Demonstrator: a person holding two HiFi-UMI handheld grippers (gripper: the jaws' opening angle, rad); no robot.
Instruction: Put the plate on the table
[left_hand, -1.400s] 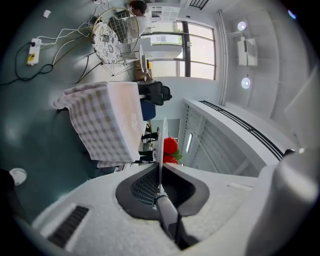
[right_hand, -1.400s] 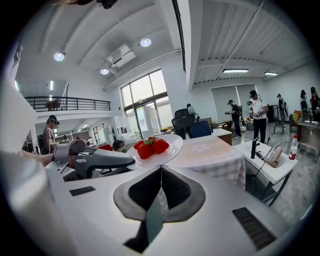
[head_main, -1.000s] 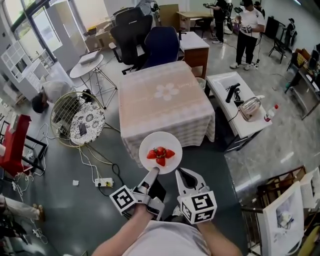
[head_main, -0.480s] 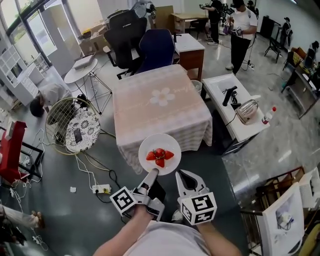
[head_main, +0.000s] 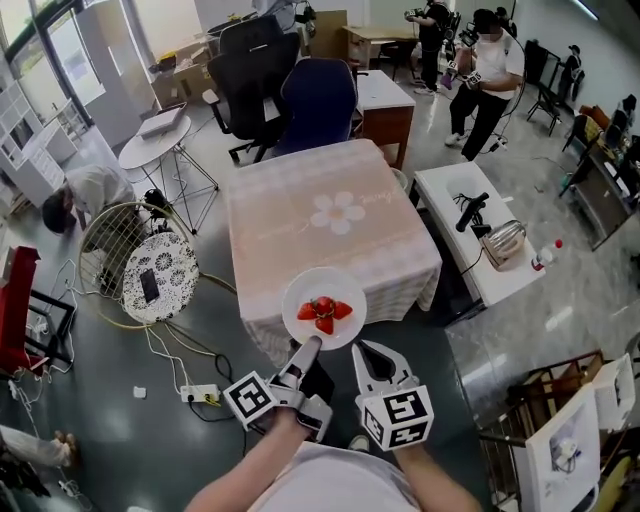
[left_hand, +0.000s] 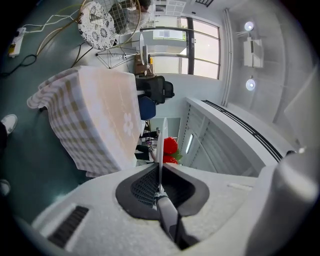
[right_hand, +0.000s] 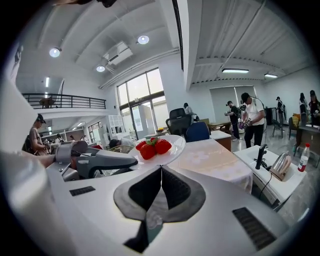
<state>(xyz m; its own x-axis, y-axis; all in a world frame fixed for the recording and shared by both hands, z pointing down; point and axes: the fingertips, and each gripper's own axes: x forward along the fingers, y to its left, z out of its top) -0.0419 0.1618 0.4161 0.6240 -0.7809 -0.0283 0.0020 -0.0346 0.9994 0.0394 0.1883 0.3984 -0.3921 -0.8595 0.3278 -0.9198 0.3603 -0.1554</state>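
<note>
I carry the round white plate (head_main: 346, 291) level in the air, a small heap of red strawberries (head_main: 322, 310) at its middle, with my left gripper (head_main: 310, 346) clamped thinly on its rim at about 7 o'clock. From my head view it hangs at the 6 o'clock edge of the square table (head_main: 290, 240). That table wears a pale pink checked cloth with a white flower.

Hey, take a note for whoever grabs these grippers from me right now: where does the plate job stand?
Left gripper: jaws shut on the near rim of the plate, held in the air.
Right gripper: jaws shut, empty, beside the left.
Plate carries strawberries, just short of the table.
Done: plate in hand.
Left: set it on the table, release.
</note>
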